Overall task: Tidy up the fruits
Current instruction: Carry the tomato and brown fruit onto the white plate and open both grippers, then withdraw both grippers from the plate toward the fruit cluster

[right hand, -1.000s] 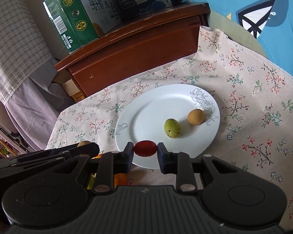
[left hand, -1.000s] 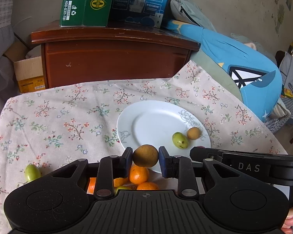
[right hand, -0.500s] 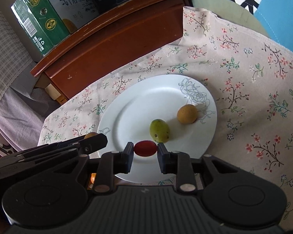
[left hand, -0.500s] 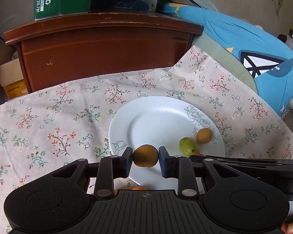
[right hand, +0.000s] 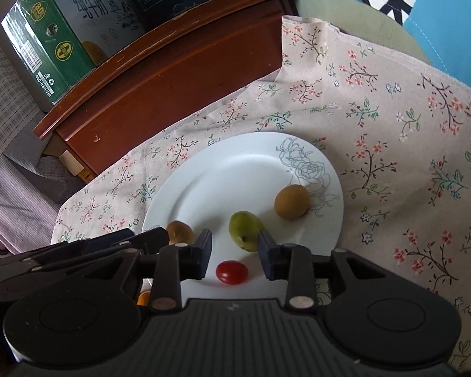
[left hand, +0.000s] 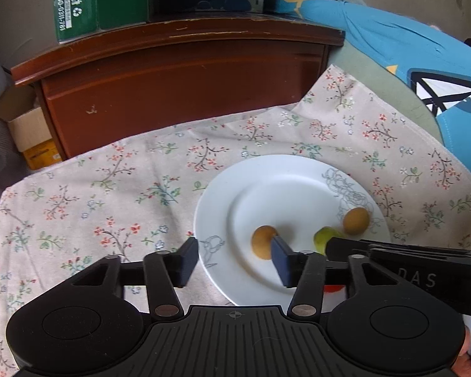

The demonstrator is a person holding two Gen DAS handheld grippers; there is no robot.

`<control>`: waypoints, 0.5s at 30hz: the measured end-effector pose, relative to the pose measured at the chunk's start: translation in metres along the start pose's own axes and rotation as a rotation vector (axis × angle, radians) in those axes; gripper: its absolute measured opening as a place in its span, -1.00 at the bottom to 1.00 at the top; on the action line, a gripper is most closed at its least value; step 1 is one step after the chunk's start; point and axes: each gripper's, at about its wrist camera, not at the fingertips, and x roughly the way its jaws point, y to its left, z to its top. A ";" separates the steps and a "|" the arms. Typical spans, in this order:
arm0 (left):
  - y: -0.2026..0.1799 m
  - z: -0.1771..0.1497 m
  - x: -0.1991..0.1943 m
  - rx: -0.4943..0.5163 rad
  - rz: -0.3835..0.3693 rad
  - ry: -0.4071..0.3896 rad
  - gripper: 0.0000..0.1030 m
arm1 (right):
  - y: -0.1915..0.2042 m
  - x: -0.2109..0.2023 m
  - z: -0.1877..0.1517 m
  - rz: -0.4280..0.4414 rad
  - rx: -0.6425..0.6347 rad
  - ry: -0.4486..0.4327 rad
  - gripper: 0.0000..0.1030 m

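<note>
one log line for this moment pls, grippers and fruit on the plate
left gripper: just opened, brown fruit on plate | right gripper: just opened, red tomato on plate | green fruit, second brown fruit on plate

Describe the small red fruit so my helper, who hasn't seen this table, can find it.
Find the white plate on the flowered cloth. On its near edge lies the red fruit: the only red one, smaller than the green fruit beside it.

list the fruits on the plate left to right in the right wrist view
brown fruit by the left claw → red tomato → green fruit → tan fruit near the rose print
</note>
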 end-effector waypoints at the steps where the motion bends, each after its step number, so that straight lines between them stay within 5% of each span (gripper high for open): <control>1: 0.001 0.001 -0.002 0.004 0.023 -0.008 0.27 | -0.001 -0.001 0.000 0.000 0.004 -0.004 -0.30; 15: 0.020 -0.012 -0.043 -0.015 0.088 -0.005 0.63 | 0.018 -0.027 -0.012 0.020 -0.078 -0.018 0.00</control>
